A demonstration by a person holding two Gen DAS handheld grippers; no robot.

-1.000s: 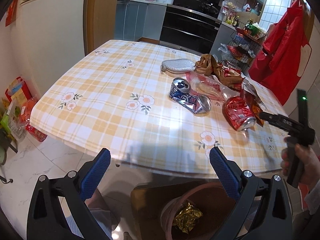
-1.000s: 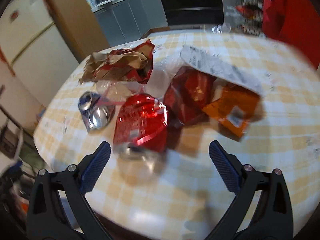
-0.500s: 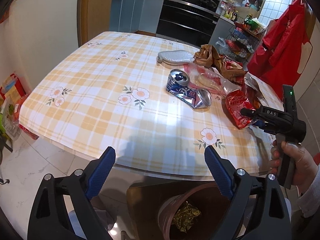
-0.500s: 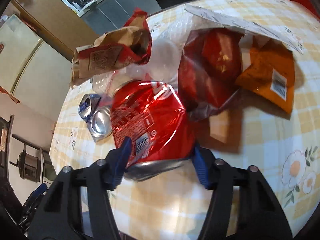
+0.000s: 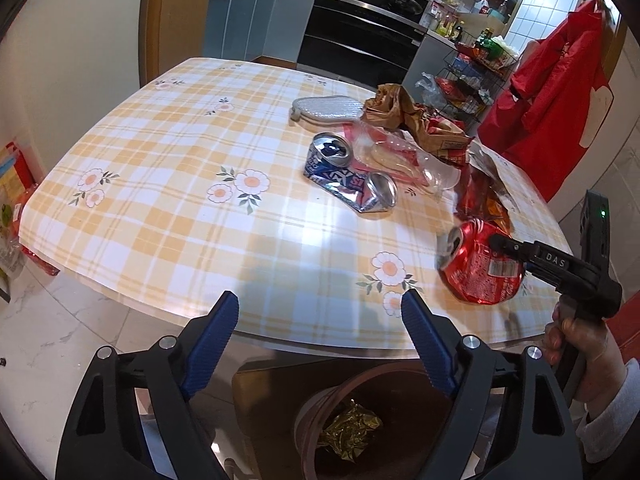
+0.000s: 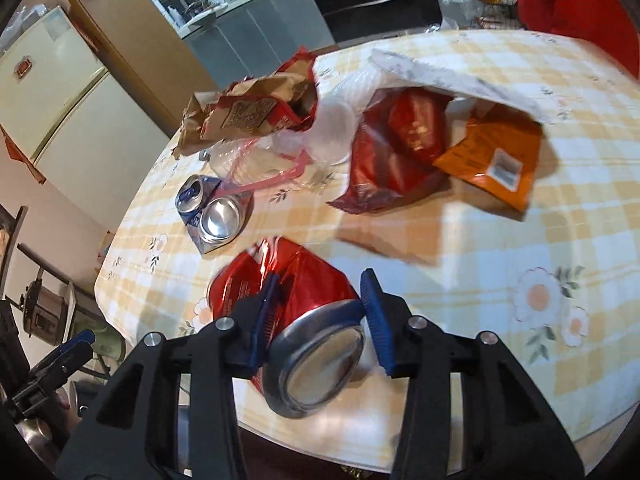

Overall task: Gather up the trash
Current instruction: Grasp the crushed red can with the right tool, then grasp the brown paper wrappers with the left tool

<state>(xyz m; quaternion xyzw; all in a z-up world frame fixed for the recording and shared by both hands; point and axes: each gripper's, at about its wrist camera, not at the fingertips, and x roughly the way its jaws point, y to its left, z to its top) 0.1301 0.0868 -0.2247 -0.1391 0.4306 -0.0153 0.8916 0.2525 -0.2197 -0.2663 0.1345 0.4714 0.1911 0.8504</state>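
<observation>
1. the right claw (image 6: 320,312) is squeezed tight on the squashed red can (image 6: 288,296), near the front edge of the table (image 6: 520,240).
2. the left claw (image 5: 320,320) is wide apart and holds nothing. it sits over the bin (image 5: 312,420) below the table edge.
3. a squashed blue can (image 5: 348,178) lies on the table.
4. crumpled snack bags (image 6: 400,152) lie behind it.

My left claw (image 5: 320,316) hangs wide apart over the near edge of the checked surface (image 5: 168,184), above a brown bin (image 5: 320,412) holding gold foil (image 5: 350,430). At right, my right claw (image 5: 500,242) clamps the crushed red can (image 5: 478,268); a flattened blue can (image 5: 348,178) lies beyond.
</observation>
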